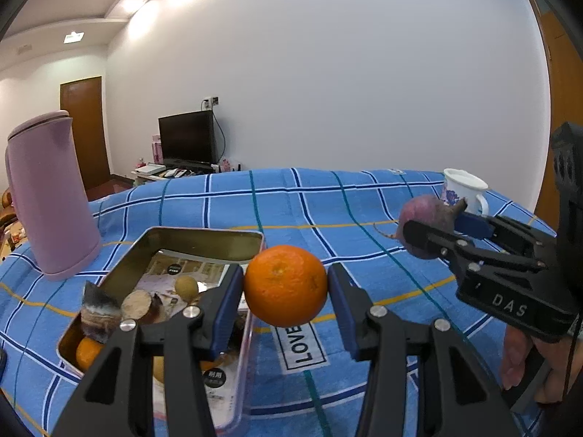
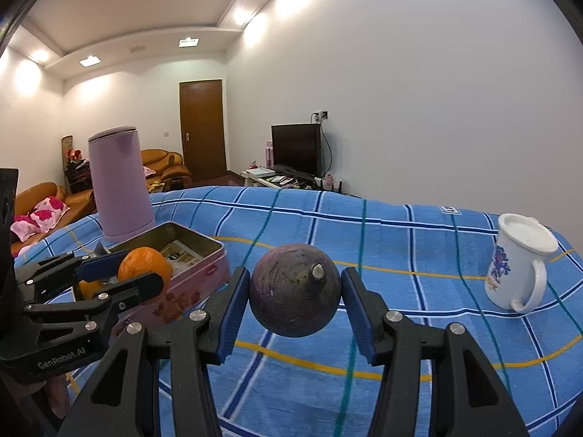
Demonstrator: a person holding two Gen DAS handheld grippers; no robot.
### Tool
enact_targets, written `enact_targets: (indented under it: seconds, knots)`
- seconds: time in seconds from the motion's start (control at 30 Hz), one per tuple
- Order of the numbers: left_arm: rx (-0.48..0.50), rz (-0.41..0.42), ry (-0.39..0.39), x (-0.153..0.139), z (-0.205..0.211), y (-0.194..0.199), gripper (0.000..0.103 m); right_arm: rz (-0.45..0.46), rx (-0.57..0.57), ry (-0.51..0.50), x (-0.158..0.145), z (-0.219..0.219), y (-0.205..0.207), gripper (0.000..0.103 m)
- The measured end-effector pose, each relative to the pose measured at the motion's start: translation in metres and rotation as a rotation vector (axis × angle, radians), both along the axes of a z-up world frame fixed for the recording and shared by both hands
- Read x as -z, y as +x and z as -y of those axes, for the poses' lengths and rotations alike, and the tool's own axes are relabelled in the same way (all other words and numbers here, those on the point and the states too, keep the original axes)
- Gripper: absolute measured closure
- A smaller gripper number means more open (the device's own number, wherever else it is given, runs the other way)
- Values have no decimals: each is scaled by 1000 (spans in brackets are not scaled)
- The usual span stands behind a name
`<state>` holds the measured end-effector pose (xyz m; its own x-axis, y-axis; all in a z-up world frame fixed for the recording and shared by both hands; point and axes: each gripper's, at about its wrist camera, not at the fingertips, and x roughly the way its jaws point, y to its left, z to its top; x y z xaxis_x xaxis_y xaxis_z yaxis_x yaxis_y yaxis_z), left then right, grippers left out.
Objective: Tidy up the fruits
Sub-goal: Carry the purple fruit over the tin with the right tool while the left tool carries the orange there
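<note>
Gripping an orange [image 1: 285,285] in your left gripper [image 1: 285,291], you hold it above the blue checked cloth [image 1: 328,204], beside the tin [image 1: 204,235] at its nine o'clock. Your right gripper [image 2: 295,296] clamps a round purple fruit [image 2: 295,289], stem stub pointing toward twelve o'clock. Both sets of pads press their fruit, jaws part-open. Readable writing: "LOVE" on the cloth, "DAS" and "GenRobot.AI" on the grippers.
</note>
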<state>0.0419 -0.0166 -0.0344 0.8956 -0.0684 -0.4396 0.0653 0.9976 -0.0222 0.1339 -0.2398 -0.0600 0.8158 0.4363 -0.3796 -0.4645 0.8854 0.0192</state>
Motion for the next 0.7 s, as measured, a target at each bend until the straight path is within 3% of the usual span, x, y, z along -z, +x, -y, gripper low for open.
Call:
enact_targets:
  seconds: [0.7]
  knots:
    - [-49, -9, -24, 1, -35, -11, 53, -8, -91, -37, 0, -52, -5, 50]
